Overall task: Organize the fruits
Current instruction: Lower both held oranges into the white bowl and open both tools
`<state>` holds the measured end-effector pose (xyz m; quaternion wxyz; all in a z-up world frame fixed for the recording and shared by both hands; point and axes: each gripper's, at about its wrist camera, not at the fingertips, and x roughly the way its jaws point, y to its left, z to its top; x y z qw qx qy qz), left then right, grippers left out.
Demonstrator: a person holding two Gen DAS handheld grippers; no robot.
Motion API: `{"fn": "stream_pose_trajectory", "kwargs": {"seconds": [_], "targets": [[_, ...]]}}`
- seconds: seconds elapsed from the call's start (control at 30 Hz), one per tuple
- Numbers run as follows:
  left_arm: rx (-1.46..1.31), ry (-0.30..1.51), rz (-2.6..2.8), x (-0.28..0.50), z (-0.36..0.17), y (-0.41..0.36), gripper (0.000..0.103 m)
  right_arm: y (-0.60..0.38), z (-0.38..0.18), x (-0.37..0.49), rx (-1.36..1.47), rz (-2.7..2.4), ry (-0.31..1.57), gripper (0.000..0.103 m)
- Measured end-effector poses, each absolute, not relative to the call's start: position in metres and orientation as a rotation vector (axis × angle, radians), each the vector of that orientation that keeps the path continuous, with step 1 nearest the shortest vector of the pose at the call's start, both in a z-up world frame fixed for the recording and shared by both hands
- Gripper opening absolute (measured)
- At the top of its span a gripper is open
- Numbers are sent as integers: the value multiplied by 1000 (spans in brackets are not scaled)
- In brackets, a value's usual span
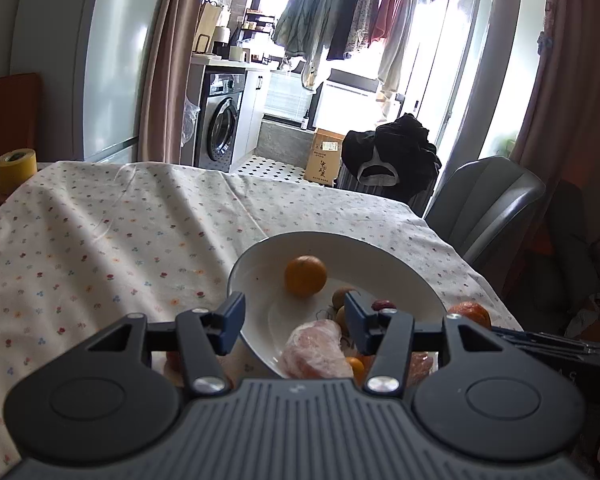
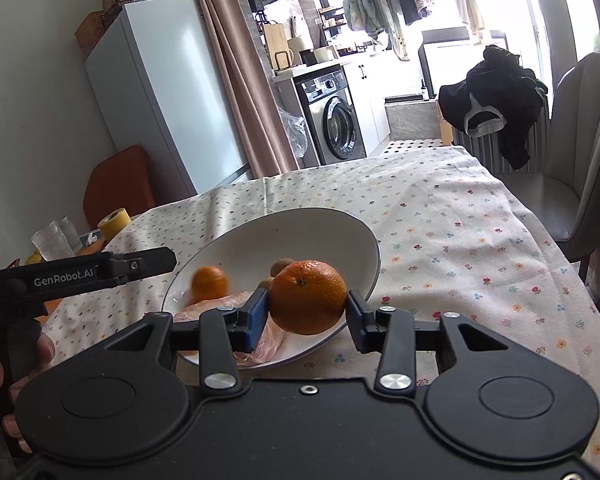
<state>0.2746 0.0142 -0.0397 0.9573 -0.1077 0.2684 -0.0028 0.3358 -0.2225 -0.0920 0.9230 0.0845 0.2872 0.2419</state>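
The right gripper (image 2: 307, 312) pinches a large tangerine (image 2: 307, 297) between its blue pads, the dimpled, glossy fruit held just above the near rim of a smooth white plate (image 2: 260, 236) that sits straight ahead of the claw. To its left the side of the left gripper (image 2: 100, 270) reaches in, its black body printed "GenRobot.AI" in white, with the person's fingers wrapped round the handle below. The left gripper (image 1: 294, 316) is spread wide with nothing between its pads, held low over the plate's near edge (image 1: 256, 344). Just ahead of the left claw lies a pale pink lump in crinkled plastic wrap (image 1: 318, 350), with a few small brown round fruits (image 1: 342, 296) and a dark red one beside its right finger. Further ahead in the plate rests a smaller orange (image 1: 305, 275) (blurred in the right wrist view). Under everything lies a creased cream tablecloth (image 1: 120, 240) with tiny flowers. Far to the left stands a yellow tape roll (image 1: 15, 167), and far ahead a cardboard box (image 1: 326, 156) bears writing too small to read.
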Motion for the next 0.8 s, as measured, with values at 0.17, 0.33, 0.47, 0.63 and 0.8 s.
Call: {"fn": "stream_pose_trajectory", "kwargs": {"seconds": [0.17, 0.33, 0.47, 0.63, 0.8], "targets": [[-259, 559, 14, 262, -43, 27, 59, -219, -93, 338, 175, 497, 597, 40], [-276, 559, 51, 250, -44, 40, 66, -213, -89, 340, 170, 507, 585, 40], [-297, 557, 80, 240, -45, 51, 69, -212, -86, 342, 184, 504, 575, 46], [-315, 556, 102, 229, -46, 61, 75, -210, -82, 336, 183, 514, 566, 48], [-306, 564, 124, 217, -47, 68, 79, -206, -80, 329, 191, 527, 572, 50]]}}
